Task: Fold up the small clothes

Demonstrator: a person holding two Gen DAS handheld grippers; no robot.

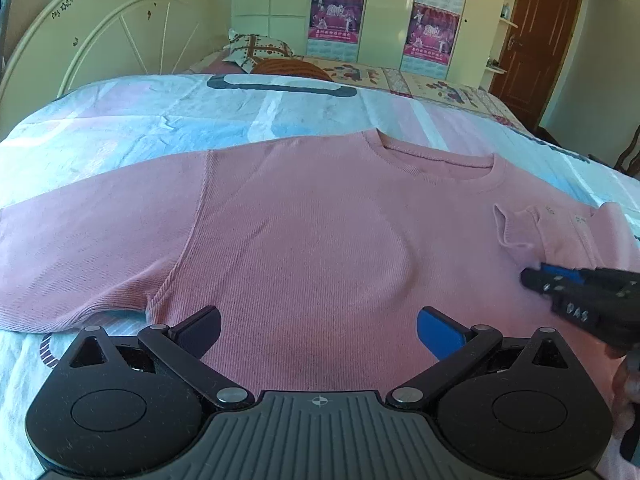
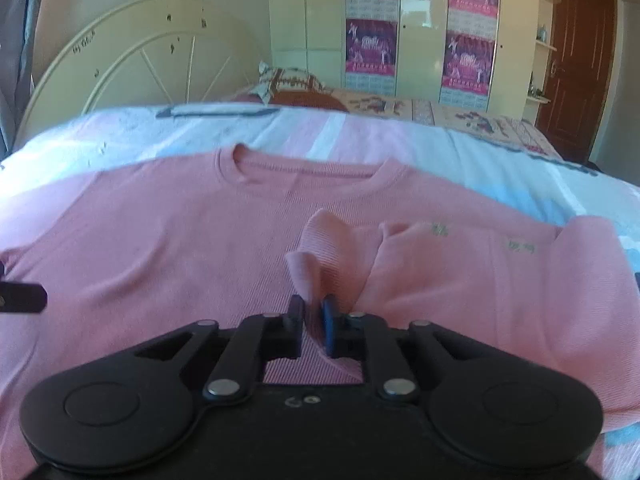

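Note:
A pink ribbed sweater [image 1: 304,216] lies flat on the bed, neck hole away from me; it also fills the right wrist view [image 2: 160,240]. Its left sleeve [image 1: 80,248] lies spread out. Its right sleeve [image 2: 460,264] is folded over the body. My left gripper [image 1: 318,330] is open and empty, just above the sweater's lower front. My right gripper [image 2: 313,320] is shut on the right sleeve's cuff [image 2: 316,248], which stands up between the fingers. The right gripper also shows in the left wrist view [image 1: 532,278] at the right edge.
The bed has a pale blue and pink striped sheet [image 1: 160,120]. A patterned quilt and pillow [image 1: 256,50] lie further back. A cream headboard [image 1: 112,32] stands at the left, wardrobes with posters [image 1: 432,32] behind, a brown door [image 1: 536,40] at the right.

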